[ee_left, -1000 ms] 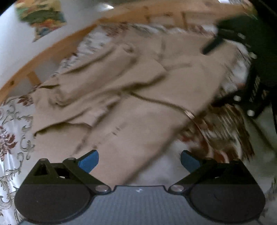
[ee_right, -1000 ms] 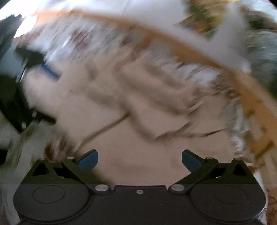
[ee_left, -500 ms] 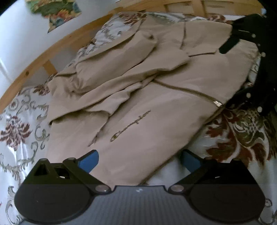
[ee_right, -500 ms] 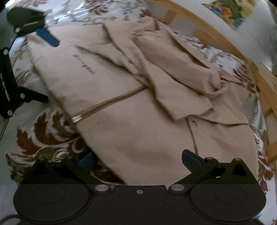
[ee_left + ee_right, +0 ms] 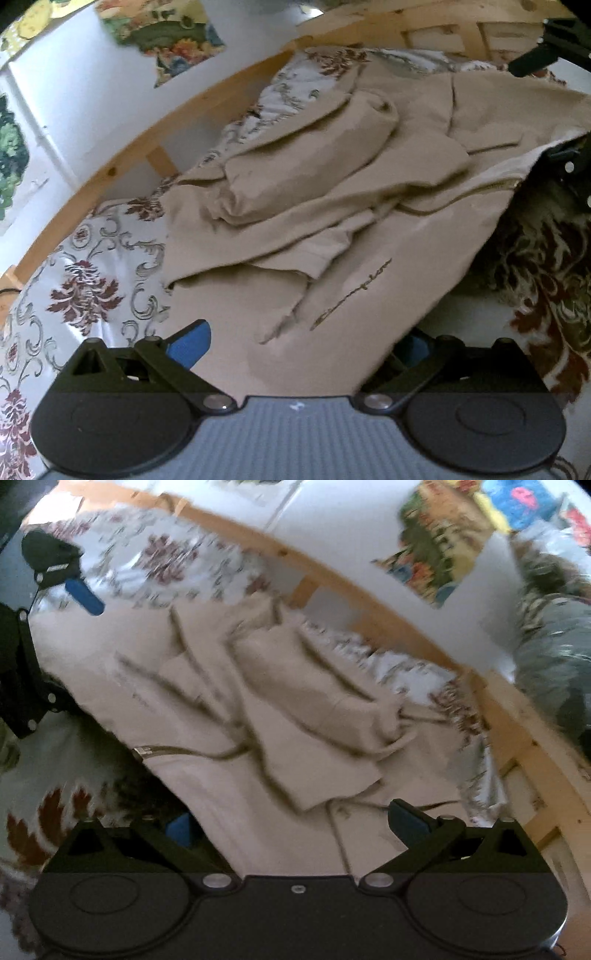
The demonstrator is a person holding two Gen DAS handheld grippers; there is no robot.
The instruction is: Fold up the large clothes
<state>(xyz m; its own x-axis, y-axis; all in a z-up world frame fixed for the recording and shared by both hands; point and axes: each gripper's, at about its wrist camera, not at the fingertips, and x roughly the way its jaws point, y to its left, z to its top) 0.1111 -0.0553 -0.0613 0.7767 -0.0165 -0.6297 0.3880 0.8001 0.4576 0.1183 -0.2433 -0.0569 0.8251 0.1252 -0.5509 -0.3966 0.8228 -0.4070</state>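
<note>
A beige zip jacket [image 5: 332, 206] lies rumpled on a floral bedspread [image 5: 92, 284], sleeves folded over its front and script lettering near the hem. My left gripper [image 5: 301, 347] is open at the jacket's near hem; its left pad [image 5: 188, 347] shows, while the right one sits partly under the cloth. In the blurred right wrist view, the jacket [image 5: 295, 716] fills the middle. My right gripper [image 5: 291, 825] is open, the hem lying over its left pad [image 5: 179, 829]. Each gripper shows in the other's view: the right gripper [image 5: 554, 55] and the left gripper [image 5: 70, 579].
A wooden bed rail [image 5: 122, 162] curves behind the jacket, below a white wall with colourful pictures [image 5: 162, 33]. The rail [image 5: 369, 605] also runs along the right of the right wrist view, with a grey-green bundle [image 5: 554, 672] beyond it.
Both grippers have pushed in under the jacket's near edge, which now hangs raised above the bedspread. Both views have tilted up toward the wall. The fingers stay wide apart.
</note>
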